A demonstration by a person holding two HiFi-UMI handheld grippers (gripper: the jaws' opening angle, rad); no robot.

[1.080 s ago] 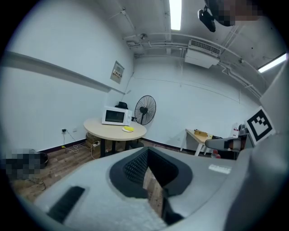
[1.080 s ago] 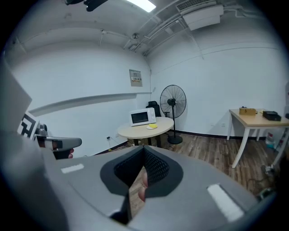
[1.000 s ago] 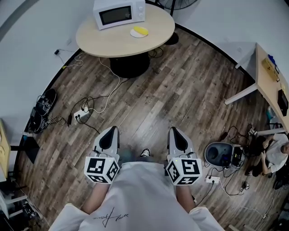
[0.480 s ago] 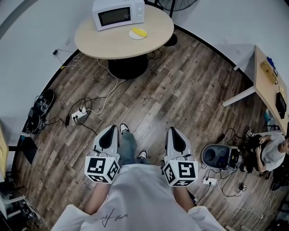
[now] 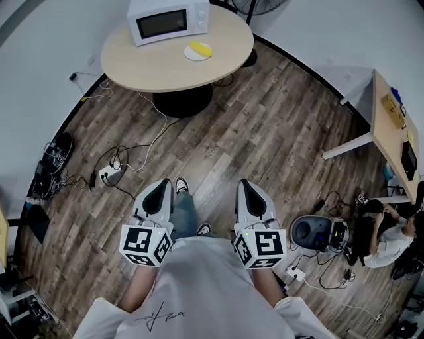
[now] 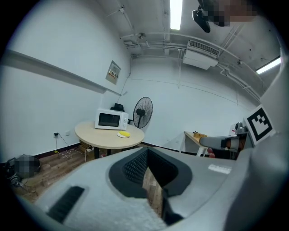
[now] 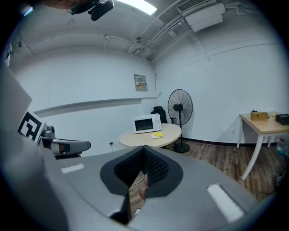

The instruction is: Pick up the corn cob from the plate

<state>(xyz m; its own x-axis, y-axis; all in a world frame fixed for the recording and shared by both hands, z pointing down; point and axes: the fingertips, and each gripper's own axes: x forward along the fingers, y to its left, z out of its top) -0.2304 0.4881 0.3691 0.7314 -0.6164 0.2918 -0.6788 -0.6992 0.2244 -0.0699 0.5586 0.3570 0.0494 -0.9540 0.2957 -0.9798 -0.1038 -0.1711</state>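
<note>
Well, in the head view you hold both tools low in front of your body, above the wooden floor (image 5: 265, 126). The left gripper (image 5: 161, 190) and the right gripper (image 5: 248, 189) point ahead side by side, both well apart from the round table (image 5: 152, 66) at the top of the picture. On that table the corn cob (image 5: 201, 48) (the yellow shape) lies on a small white plate (image 5: 191, 54), just beside the microwave (image 5: 167, 20). In the left gripper view your jaws stand closed together with only a thin sliver of floor showing between them, and they grip nothing. The table with the cob on its plate sits far ahead, left of a standing fan (image 6: 142, 113). In the right gripper view the jaws are likewise pressed together and empty. The cob rests on the plate in front of the microwave, again far ahead, with the fan to its right.
</note>
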